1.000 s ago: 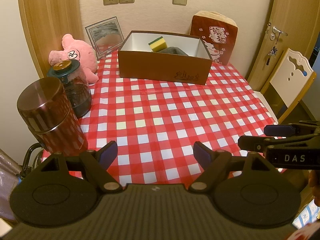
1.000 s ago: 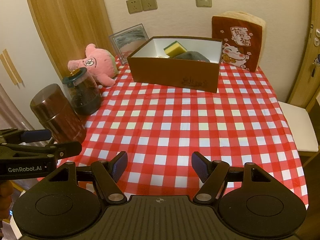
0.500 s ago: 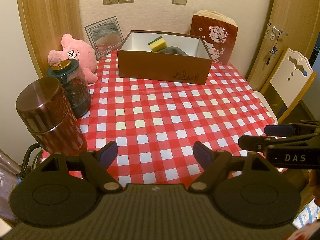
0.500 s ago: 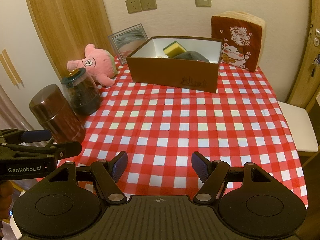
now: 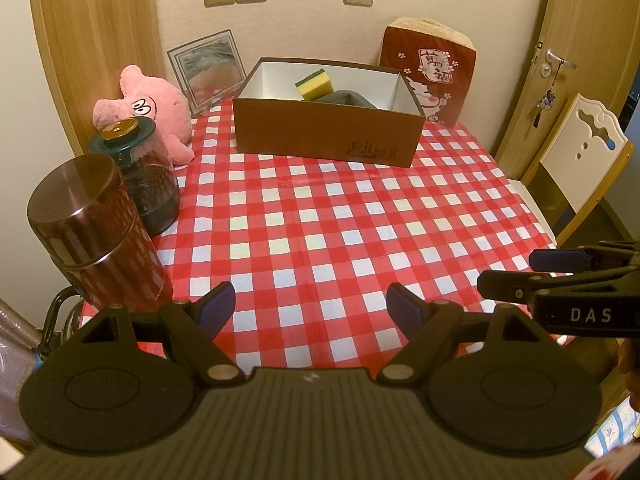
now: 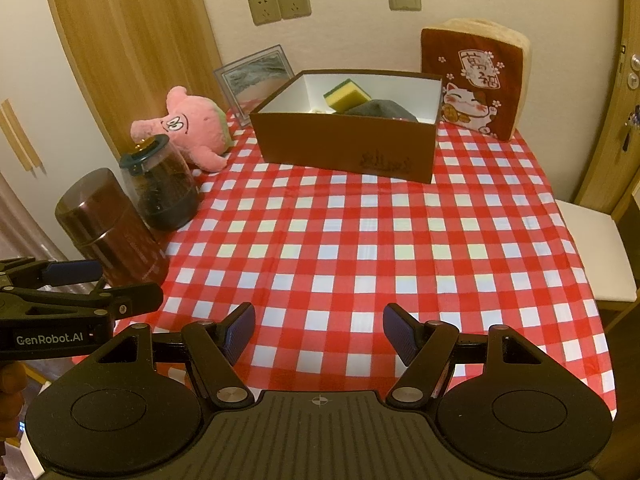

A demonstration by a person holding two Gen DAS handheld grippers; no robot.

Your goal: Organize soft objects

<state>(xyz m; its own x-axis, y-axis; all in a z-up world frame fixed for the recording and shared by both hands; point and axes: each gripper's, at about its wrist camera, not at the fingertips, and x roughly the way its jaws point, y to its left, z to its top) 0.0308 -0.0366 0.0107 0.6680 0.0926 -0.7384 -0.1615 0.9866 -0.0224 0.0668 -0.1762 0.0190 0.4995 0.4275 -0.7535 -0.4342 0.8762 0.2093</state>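
Two tools point(image 5: 311, 306) point(image 6: 319, 327) parted over near table edge point(image 6: 552, 372), box point(image 6: 344, 148) well beyond

A box point(image 5: 328, 136) sits at the back of the table point(image 5: 320, 240), a sponge point(image 5: 315, 85) and a cloth point(image 5: 348, 99) inside it. Behind its right corner stands a cushion point(image 5: 430, 76); to its left, a picture frame point(image 5: 208, 70), a plush toy point(image 5: 154, 110) and two canisters point(image 5: 150, 176) point(image 5: 94, 236) along the table's left edge.

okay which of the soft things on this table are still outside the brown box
Two: the pink plush toy lying left of the brown box, and the red cat cushion upright behind its right corner. The sponge is already inside.
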